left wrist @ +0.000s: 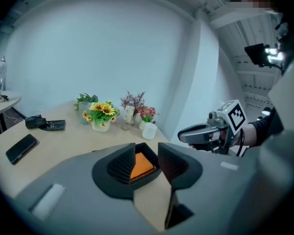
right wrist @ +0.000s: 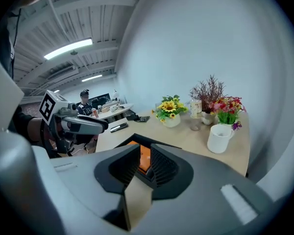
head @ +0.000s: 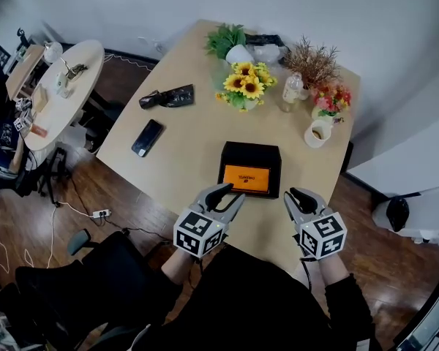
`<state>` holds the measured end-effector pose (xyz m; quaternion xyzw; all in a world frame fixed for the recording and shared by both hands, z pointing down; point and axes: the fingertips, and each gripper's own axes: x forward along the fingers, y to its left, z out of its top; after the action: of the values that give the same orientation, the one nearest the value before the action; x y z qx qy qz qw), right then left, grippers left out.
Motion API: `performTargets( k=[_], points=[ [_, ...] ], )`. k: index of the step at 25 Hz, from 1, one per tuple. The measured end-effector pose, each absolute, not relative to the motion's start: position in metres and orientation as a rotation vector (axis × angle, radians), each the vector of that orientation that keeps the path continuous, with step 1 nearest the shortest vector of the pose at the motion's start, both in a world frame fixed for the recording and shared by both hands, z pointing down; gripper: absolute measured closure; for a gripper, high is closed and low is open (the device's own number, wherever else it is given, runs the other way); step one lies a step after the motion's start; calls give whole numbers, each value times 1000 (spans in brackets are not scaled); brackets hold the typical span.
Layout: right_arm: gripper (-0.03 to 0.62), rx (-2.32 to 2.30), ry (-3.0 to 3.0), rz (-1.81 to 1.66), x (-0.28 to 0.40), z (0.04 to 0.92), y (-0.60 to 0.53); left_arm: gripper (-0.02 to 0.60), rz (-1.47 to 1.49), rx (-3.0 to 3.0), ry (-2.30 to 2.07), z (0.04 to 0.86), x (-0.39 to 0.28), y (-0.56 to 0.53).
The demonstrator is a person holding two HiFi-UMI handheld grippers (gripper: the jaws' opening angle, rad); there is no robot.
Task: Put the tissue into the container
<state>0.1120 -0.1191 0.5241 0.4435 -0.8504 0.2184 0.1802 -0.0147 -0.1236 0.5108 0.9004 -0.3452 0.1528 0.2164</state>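
Left tongs (head: 236, 193), right tongs (head: 293, 194) tilt toward container (head: 250, 149).

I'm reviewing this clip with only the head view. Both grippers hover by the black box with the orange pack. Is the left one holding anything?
Observer: No. In the left gripper view, the left gripper has its jaws apart with nothing between them. Only the pack shows through the gap.
Reviewer: And the right one?
Observer: Empty too. The right gripper view shows the right gripper with just a narrow gap between its jaws.
Reviewer: Is it resting on the table?
Observer: No. In the left gripper view the right gripper is held in the air, clear of the table.
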Motion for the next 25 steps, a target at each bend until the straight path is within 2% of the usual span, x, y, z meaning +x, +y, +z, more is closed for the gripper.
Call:
performTargets(
  k=[15,25],
  points=[
    [543,1242,-2636,643,171,504,-20,457,438,2438,-1123,511,43,-8],
    [543,1321,-2648,632,192,502,17,459,378,2435,-1105,492,51,25]
  ],
)
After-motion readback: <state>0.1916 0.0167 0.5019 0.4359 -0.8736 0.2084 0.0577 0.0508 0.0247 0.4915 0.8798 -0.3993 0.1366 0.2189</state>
